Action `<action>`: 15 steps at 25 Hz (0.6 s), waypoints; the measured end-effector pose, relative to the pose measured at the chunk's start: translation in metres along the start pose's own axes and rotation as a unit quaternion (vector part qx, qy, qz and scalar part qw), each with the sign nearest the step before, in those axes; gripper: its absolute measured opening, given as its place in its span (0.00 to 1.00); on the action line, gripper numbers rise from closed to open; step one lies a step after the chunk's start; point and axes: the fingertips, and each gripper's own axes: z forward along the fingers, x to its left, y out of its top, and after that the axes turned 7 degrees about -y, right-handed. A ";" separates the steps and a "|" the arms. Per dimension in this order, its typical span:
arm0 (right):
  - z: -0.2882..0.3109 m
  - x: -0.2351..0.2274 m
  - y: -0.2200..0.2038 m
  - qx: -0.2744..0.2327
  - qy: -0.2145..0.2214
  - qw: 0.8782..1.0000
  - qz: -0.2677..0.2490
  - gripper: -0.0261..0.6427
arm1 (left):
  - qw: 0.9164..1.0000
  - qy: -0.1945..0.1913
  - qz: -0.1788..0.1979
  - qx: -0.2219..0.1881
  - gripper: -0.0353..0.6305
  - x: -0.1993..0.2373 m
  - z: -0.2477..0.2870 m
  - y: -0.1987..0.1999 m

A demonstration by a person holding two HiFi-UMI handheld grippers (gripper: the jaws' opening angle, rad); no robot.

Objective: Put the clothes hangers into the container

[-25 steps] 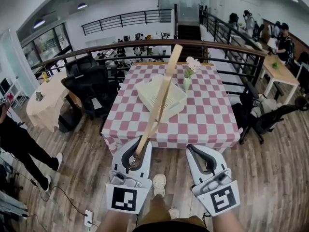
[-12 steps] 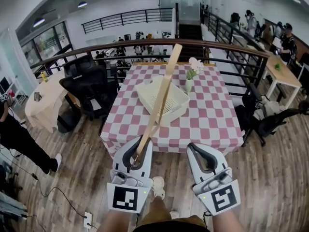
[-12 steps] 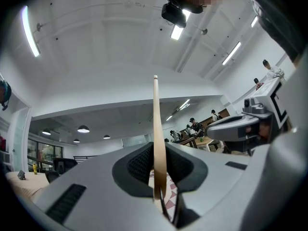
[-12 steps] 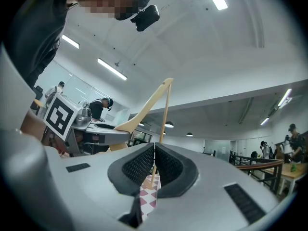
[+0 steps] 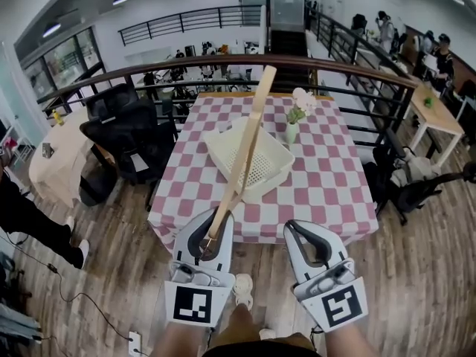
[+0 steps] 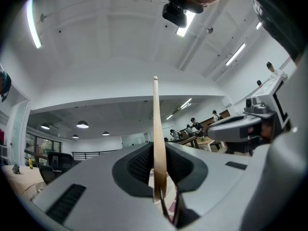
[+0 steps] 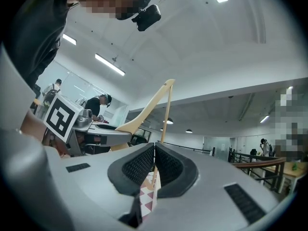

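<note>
The left gripper [image 5: 210,229] is pinching the near end of the hanger [image 5: 245,151], which is sticking up short of the container [image 5: 277,171] on the table [image 5: 327,192], while the right gripper [image 5: 306,233] is staying pressed together and empty; the hanger likely needs lowering in flat with a firm grip.

Wood floor [image 5: 424,274] — checkered table [image 5: 327,192]; black chairs [image 5: 126,132]

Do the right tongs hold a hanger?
No, the right tongs are shut with nothing between them; the left tongs hold the hanger.
</note>
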 end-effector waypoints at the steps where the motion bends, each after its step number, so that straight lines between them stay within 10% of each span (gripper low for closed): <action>1: 0.007 -0.003 -0.003 0.002 -0.002 1.000 0.002 0.09 | 1.000 -0.002 -0.001 0.003 0.14 0.004 0.006 -0.004; 15: 0.123 -0.054 -0.061 0.029 -0.019 0.999 0.013 0.09 | 0.999 -0.014 -0.019 0.026 0.14 0.076 0.109 -0.065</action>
